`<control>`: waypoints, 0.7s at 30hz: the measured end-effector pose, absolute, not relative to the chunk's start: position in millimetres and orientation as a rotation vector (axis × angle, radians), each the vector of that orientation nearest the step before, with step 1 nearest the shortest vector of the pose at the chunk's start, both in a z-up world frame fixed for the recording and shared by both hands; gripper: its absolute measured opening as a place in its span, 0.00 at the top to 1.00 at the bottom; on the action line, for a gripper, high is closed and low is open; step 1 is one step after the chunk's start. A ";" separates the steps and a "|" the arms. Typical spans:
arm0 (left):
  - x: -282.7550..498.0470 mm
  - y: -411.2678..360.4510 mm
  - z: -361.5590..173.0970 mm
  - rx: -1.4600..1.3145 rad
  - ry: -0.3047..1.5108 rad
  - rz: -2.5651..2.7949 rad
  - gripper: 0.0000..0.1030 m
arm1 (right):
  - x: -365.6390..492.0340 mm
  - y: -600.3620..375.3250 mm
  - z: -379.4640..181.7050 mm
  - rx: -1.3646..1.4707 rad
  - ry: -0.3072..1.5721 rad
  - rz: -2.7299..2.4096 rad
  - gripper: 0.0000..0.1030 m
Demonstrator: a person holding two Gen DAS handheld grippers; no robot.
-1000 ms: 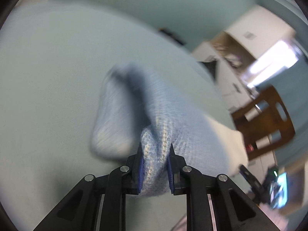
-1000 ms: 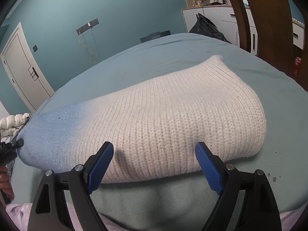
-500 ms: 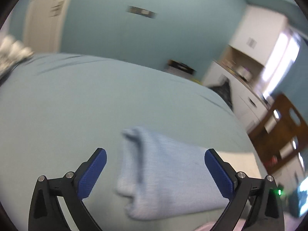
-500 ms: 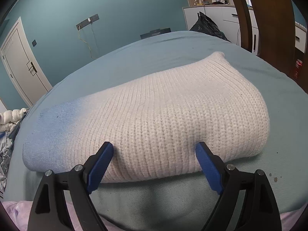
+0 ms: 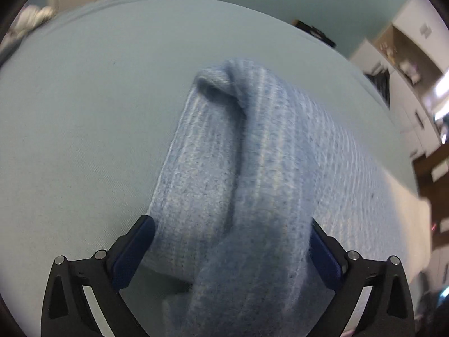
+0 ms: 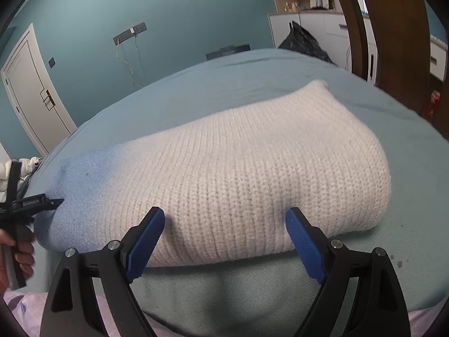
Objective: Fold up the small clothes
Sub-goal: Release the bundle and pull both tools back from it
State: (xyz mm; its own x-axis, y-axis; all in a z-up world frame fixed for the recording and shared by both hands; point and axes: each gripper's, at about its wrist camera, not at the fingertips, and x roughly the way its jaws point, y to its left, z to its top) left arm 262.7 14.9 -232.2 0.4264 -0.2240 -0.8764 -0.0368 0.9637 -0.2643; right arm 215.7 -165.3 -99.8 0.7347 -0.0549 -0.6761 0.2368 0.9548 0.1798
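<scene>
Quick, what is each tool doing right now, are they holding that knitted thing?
Left tool: open, jaws just spread wide; the blue end of the knit garment lies between them, unpinched.
Right tool: open, straddling the white end, holding nothing.

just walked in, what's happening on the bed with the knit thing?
A person with a hand-held gripper in each hand is folding a knitted garment, white fading to blue at one end, on the teal bed cover. The left gripper has just been opening; its jaws now stand wide around the bunched blue end, not pinching it. The right gripper is open too, straddling the near edge of the white end. The garment lies doubled over on the bed, with nothing gripped right now.
</scene>
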 end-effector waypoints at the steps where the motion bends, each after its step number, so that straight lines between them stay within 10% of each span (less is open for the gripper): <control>1: 263.6 8.3 -229.1 -0.216 1.116 -0.103 0.00 | 217.1 -158.4 -92.8 0.231 0.707 -0.151 0.17; 10: 250.1 31.3 -226.6 -0.185 1.100 -0.071 0.00 | 272.6 -96.8 -107.8 -0.045 0.874 0.079 0.16; 21: 235.0 -4.7 -183.9 0.077 1.063 0.085 0.00 | 236.0 -251.4 -90.4 0.184 0.905 -0.460 0.17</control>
